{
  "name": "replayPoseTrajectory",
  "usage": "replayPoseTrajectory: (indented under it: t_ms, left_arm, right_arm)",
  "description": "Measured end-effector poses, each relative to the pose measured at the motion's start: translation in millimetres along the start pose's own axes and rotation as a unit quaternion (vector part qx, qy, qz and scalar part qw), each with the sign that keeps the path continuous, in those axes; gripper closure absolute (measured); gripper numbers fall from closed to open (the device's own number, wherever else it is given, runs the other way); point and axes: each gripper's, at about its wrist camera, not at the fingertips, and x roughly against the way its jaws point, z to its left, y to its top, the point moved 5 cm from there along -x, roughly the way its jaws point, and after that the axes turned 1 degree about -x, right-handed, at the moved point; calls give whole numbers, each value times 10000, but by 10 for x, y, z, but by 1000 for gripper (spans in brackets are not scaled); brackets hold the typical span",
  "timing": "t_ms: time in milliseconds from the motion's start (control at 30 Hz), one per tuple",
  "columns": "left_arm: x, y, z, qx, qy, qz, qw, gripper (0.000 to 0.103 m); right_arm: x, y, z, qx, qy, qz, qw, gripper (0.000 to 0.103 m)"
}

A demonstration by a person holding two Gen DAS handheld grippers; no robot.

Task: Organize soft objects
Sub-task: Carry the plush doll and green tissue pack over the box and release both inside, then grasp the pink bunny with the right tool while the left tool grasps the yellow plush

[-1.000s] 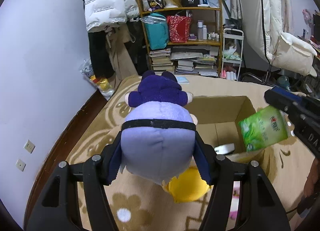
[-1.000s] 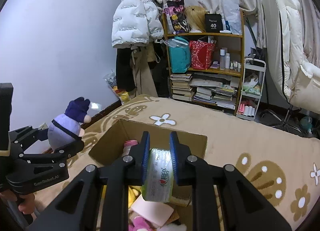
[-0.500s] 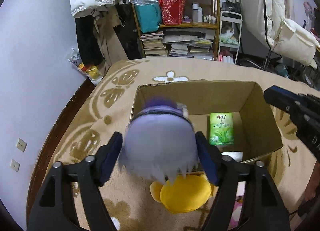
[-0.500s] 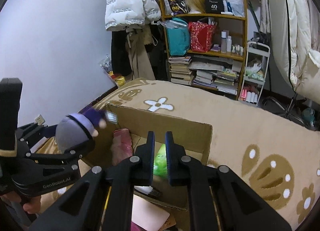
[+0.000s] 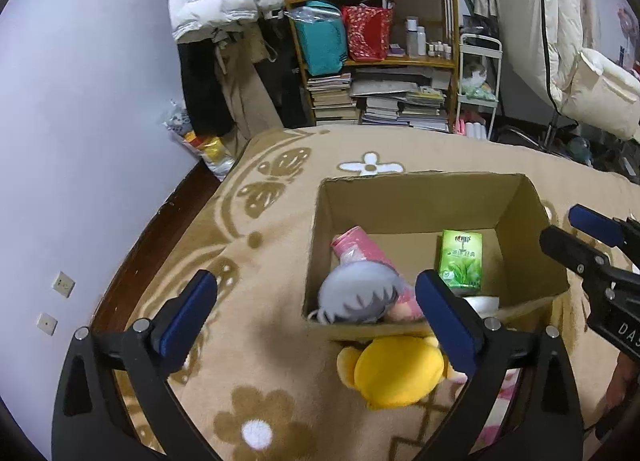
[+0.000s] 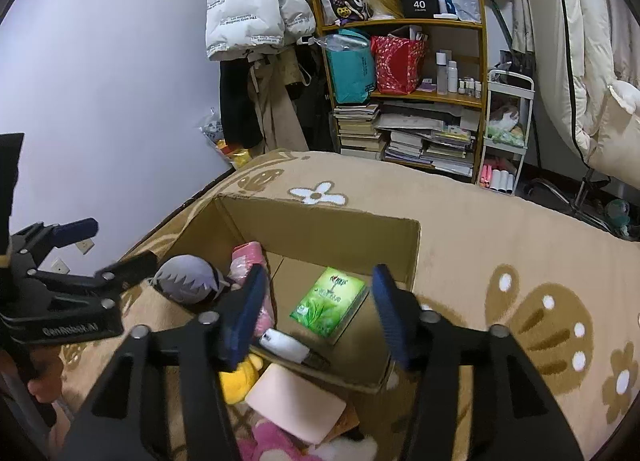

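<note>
**A:** Where do your fingers stand?

**B:** My left gripper (image 5: 316, 301) has its fingers (image 5: 188, 311) spread wide with nothing between them. My right gripper (image 6: 316, 309) is the same, fingers (image 6: 246, 311) apart and empty. Both hang over the near rim of the cardboard box (image 5: 404, 189).

**A:** And the soft things?

**B:** The grey-haired plush doll (image 5: 358, 299) lies in the box at its near left corner, head up against the wall, resting on a pink roll (image 5: 358, 247). At about 2 o'clock from it the green tissue pack (image 5: 460, 259) lies flat on the box floor. Outside, at 6 o'clock from the box, a yellow plush (image 5: 394, 375) sits on the brown flowered blanket (image 5: 256, 245); the right view shows a pale pink pad (image 6: 296, 401) and a pink-and-white plush (image 6: 276, 441) beside it.

**A:** What could go wrong?

**B:** I judge the yellow plush is next. It is tucked against the box wall, so my fingers could catch the cardboard rim and drag the box. It looks squashy; a shallow pinch may slip off the fur.
</note>
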Motion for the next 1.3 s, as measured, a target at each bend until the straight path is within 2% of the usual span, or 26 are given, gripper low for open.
replayPoseTrajectory:
  t_ms: [233, 567, 833, 1300]
  left_arm:
    - [173, -177, 175, 238, 80, 122, 9996, 3]
    - [388, -366, 277, 362, 105, 240, 9990, 3]
    - [533, -570, 265, 403, 40, 332, 9986, 3]
    - [456, -804, 137, 291, -187, 480, 9982, 3]
  right_arm:
    - [174, -64, 35, -21, 25, -25, 10000, 13]
    - [471, -233, 45, -107, -53, 11, 9999, 12]
    - [582, -470, 64, -258, -66, 255, 9993, 11]
    - [549, -912, 163, -324, -117, 769, 9964, 11]
